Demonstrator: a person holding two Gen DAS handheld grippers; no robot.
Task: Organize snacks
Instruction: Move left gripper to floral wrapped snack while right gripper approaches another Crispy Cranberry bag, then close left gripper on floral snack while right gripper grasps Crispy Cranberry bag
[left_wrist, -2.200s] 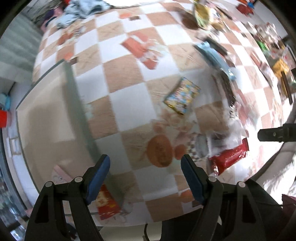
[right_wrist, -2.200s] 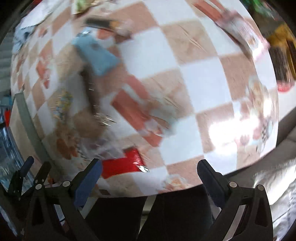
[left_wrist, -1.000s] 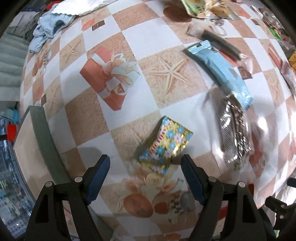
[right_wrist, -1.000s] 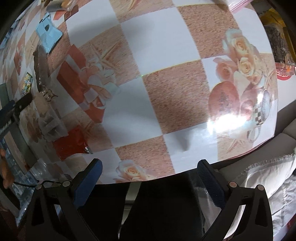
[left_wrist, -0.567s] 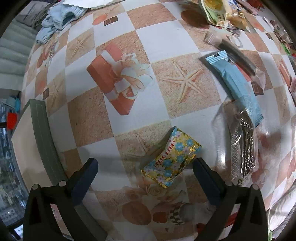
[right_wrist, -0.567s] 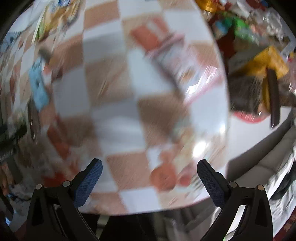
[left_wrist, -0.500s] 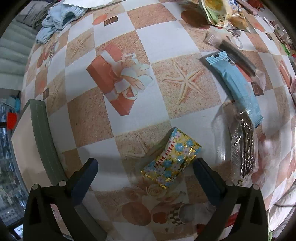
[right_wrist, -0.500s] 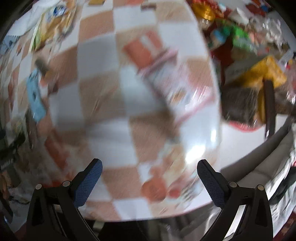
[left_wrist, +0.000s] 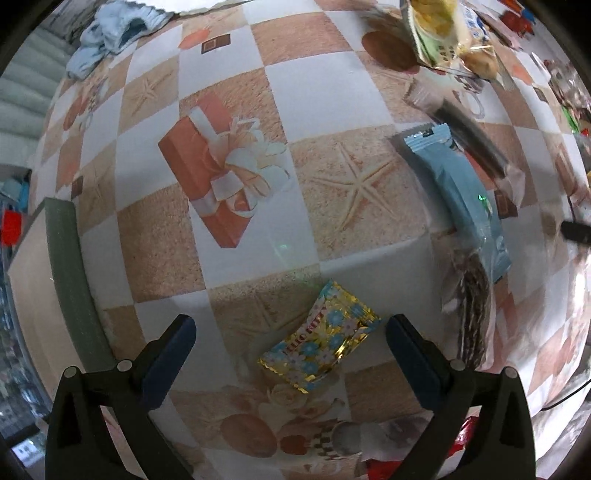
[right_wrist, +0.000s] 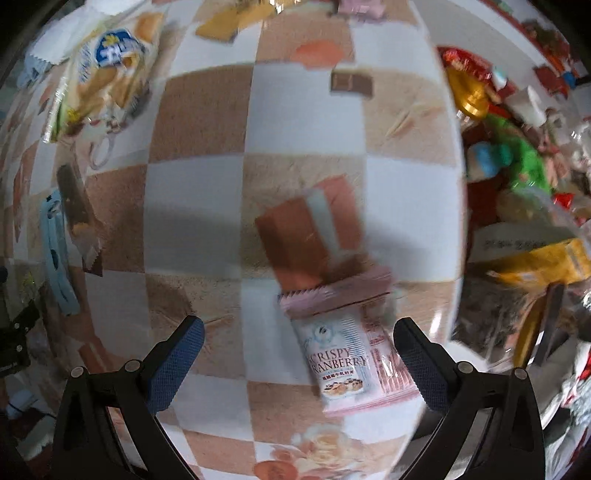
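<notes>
A gold foil candy packet with blue flowers (left_wrist: 320, 341) lies flat on the checked tablecloth, between the wide-open blue pads of my left gripper (left_wrist: 290, 354), which hangs above it without touching. A light blue snack bar (left_wrist: 458, 195) and a clear packet of dark sticks (left_wrist: 471, 310) lie to the right. In the right wrist view a pink and white cranberry crisp packet (right_wrist: 341, 349) lies between the spread fingers of my right gripper (right_wrist: 295, 360), open and empty. A biscuit bag (right_wrist: 105, 74) lies at far left.
A grey-green table edge strip (left_wrist: 70, 280) runs down the left of the left wrist view. A blue cloth (left_wrist: 107, 40) lies at the far corner. A crowded heap of snacks and bags (right_wrist: 517, 206) fills the right side beyond the table rim. A red wrapper (left_wrist: 461, 435) sits near the front edge.
My left gripper's jaws have spread wider and it has shifted slightly over the gold packet. My right gripper has swept across the table and now hangs over the pink cranberry packet.
</notes>
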